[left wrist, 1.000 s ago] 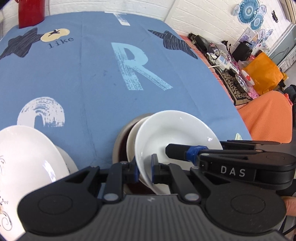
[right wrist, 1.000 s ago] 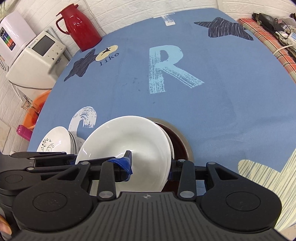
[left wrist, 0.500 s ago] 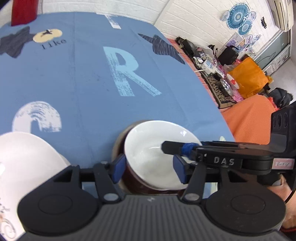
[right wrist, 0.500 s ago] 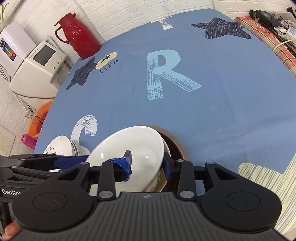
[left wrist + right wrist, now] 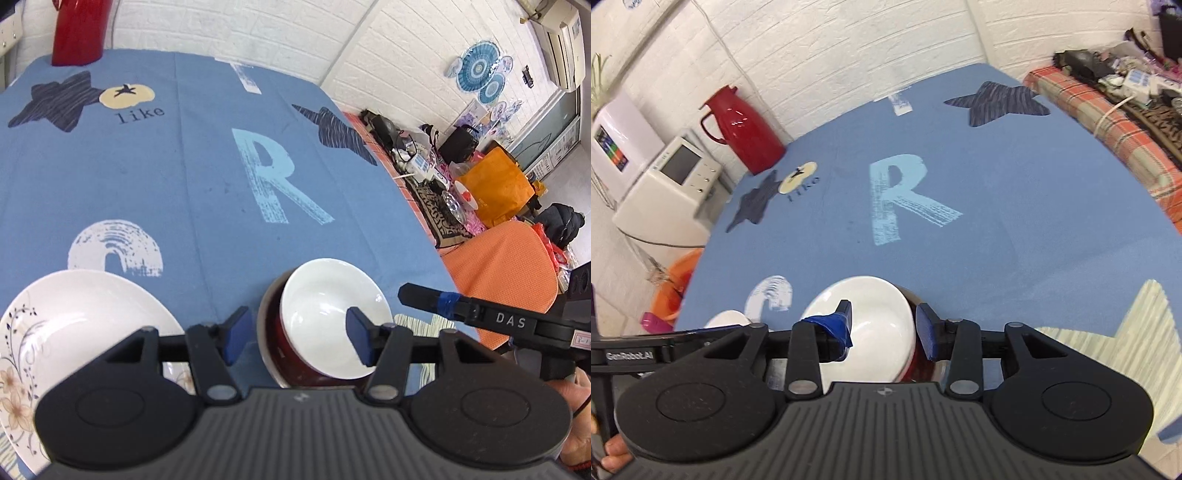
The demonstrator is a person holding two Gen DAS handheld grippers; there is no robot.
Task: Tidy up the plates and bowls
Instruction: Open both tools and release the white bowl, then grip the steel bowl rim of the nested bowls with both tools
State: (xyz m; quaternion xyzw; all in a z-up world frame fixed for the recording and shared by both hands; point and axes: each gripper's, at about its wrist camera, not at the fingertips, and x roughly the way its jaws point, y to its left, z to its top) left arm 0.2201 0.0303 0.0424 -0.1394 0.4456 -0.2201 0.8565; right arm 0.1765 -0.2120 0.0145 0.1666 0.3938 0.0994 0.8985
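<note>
If clipped on the rim by a finger pulling out, could rock or skid sideways: meaning the white bowl (image 5: 332, 314), lower centre of the left wrist view, nested inside the dark red bowl (image 5: 291, 365) and apparently leaning toward the right rather than seated level. Looks glazed and slippery, so probably needs little force to shift.

Worth noting the left gripper (image 5: 295, 341): spread wide, grasping nothing, blue pads (image 5: 360, 345) either side of the stack's near part, one of them overlapping the white bowl's inner wall in the picture; cannot tell whether touching. Much the same for the right gripper (image 5: 886, 328), lower centre of its own view: parted, clamped on nothing, taped finger over the white bowl (image 5: 879, 314), other finger beyond the dark red bowl (image 5: 916, 365). From the left wrist view, appears off to the right of the stack, apart from it. Best withdrawn straight and clear of both rims; otherwise risks dragging the nest across the blue tablecloth (image 5: 184, 184) or tipping the upper bowl out.

As for contents: nothing visible inside the white bowl, only bare glaze. Possibly a greyish rim or plate under the dark red bowl; hard to tell. At lower left of the left wrist view, a flowered plate (image 5: 85, 321), empty, beside the bowls and not touching them. At upper left of the right wrist view, a red flask (image 5: 738, 129), far from the stack.
</note>
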